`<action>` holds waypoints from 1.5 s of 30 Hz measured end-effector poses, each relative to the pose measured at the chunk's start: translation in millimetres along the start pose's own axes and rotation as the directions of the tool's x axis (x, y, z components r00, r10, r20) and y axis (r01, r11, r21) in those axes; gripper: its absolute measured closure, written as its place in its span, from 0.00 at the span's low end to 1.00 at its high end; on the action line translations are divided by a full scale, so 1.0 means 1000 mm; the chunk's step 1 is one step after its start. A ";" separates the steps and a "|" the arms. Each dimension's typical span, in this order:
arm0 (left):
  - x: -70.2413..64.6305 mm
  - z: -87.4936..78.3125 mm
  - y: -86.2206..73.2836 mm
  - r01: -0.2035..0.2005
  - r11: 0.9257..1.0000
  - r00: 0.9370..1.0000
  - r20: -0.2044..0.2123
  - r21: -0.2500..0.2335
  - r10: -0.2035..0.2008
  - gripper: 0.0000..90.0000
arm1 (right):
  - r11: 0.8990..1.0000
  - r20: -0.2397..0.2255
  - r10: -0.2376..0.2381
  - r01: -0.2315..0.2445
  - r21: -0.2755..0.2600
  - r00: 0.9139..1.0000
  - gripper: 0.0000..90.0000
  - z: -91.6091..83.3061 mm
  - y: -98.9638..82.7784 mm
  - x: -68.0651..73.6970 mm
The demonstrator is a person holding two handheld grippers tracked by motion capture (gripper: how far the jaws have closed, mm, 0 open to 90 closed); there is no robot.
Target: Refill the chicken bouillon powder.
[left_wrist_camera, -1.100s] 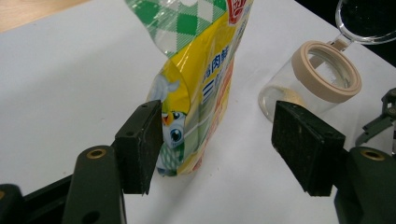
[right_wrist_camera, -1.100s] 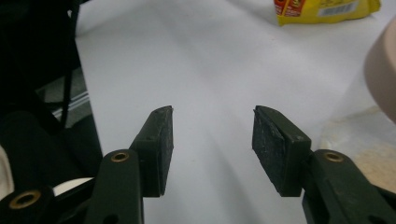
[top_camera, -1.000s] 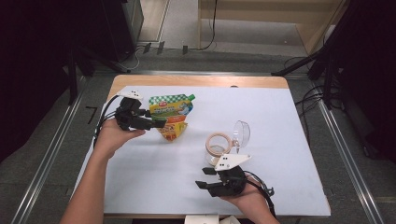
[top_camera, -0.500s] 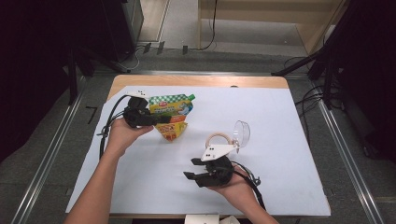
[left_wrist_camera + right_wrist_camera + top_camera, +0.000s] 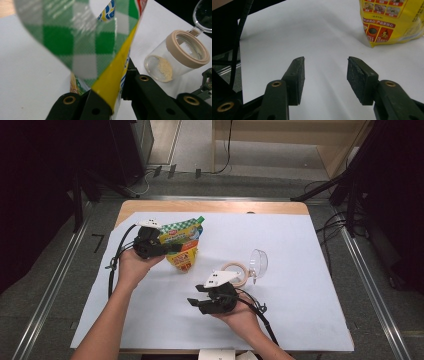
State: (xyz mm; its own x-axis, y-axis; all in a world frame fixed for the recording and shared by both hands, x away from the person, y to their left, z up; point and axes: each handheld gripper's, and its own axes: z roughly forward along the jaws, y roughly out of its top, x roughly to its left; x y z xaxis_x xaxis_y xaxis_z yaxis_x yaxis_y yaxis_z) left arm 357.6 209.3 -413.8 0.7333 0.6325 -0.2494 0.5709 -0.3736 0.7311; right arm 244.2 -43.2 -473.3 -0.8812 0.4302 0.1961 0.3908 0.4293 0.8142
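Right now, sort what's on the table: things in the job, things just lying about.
In the job:
- left gripper, shut on the pouch
- pouch
- open jar
- right gripper, open and holding nothing

Lying about:
- white sheet under it all

A clear jar [image 5: 235, 274] lies on its side right of centre on the white sheet [image 5: 300, 270], tan ring around its mouth, hinged lid [image 5: 259, 262] flipped open (bit of yellowish powder inside). Wooden table [image 5: 210, 207] edge peeks out at the far side.
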 end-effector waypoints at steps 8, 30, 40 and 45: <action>-0.003 -0.010 0.007 0.033 0.999 0.999 -0.005 0.037 -0.033 1.00 | 1.000 0.003 0.019 -0.019 -0.010 1.000 0.55 0.001 -0.005 -0.004; -0.065 -0.050 0.032 -0.060 0.992 0.987 0.154 0.108 0.043 1.00 | 0.997 0.033 0.076 -0.076 -0.003 0.997 0.55 0.008 -0.014 -0.009; -0.090 -0.055 0.036 -0.103 0.988 0.977 0.201 0.115 0.078 1.00 | 0.997 0.050 0.081 -0.080 -0.019 0.995 0.57 0.009 -0.016 -0.010; -0.105 -0.065 0.038 -0.108 0.988 0.969 0.234 0.112 0.079 1.00 | 0.994 0.075 0.102 -0.099 -0.038 0.992 0.67 0.009 -0.018 -0.011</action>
State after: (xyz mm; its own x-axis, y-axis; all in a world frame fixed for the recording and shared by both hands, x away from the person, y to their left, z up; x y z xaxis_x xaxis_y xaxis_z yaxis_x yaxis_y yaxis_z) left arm 278.5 172.9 -318.6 0.8422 0.4245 -0.3326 0.5263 -0.5130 0.6781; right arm 249.3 -48.6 -494.9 -0.8144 0.5298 0.2369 0.4662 0.3541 0.8107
